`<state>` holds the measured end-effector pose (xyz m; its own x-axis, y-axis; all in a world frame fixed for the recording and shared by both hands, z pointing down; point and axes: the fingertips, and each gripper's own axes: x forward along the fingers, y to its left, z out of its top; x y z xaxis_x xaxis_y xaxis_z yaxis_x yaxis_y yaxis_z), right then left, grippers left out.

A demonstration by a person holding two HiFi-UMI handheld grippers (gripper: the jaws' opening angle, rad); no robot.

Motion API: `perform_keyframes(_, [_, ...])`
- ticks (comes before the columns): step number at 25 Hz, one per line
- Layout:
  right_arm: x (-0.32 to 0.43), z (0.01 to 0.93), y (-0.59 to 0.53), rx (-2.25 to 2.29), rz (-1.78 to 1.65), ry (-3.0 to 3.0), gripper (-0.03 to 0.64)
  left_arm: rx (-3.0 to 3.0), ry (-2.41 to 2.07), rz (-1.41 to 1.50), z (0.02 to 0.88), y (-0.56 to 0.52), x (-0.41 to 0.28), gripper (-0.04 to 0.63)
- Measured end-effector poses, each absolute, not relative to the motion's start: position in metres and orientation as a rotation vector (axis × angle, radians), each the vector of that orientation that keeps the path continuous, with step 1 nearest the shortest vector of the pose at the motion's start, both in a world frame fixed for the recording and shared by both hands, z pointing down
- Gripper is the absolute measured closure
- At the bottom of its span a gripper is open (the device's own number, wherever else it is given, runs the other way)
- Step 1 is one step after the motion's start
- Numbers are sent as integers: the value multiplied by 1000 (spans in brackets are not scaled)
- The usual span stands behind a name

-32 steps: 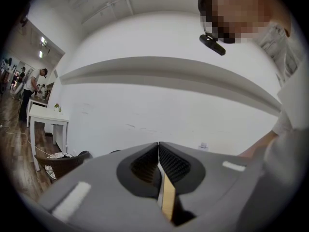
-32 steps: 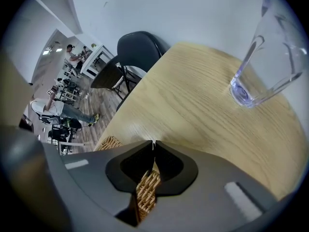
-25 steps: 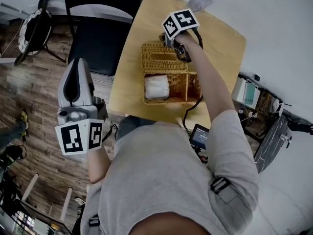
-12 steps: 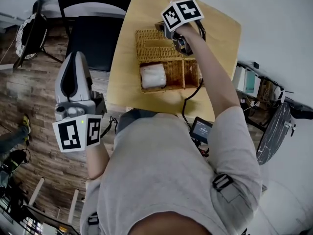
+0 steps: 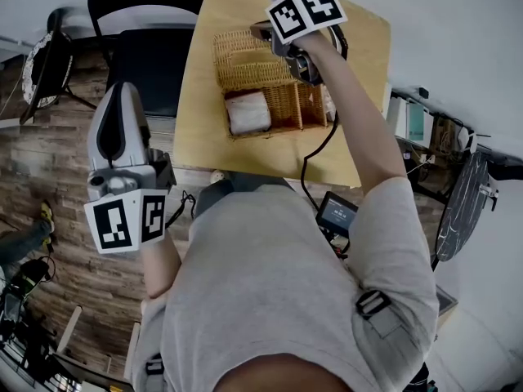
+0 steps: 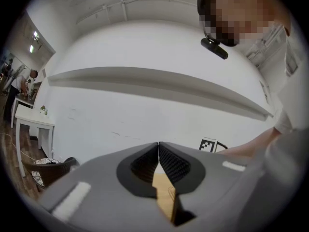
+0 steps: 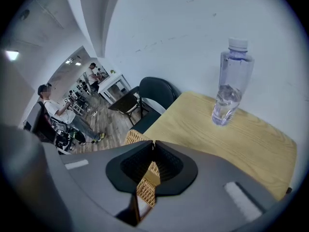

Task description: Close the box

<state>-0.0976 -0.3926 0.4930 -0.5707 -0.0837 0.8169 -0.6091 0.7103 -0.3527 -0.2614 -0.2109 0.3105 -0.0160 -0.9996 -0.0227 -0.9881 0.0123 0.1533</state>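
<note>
Pale wood desk [image 5: 200,129] by a white wall [image 5: 441,23], plank floor [image 5: 49,162]. Right gripper [image 7: 153,144] fingers pinch the box lid [image 5: 245,55], left gripper [image 6: 158,145] fingers closed, empty.

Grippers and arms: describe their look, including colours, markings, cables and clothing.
The left gripper and right gripper have smooth grey shells and black ribbed fingers. Each carries a white cube with black square markers: the left marker cube and the right marker cube. A black cable runs from the right gripper. The person wears a grey short-sleeved T-shirt.
</note>
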Motion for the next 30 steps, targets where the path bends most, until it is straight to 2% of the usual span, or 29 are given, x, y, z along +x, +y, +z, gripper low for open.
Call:
perform_keyframes(16, [-74, 430, -334, 577, 727, -2213, 597, 2241, -2099, -234, 296, -167, -226, 535])
perform_keyframes(30, [-48, 410, -278, 602, 659, -2266, 597, 2314, -2063, -237, 286, -128, -198, 535])
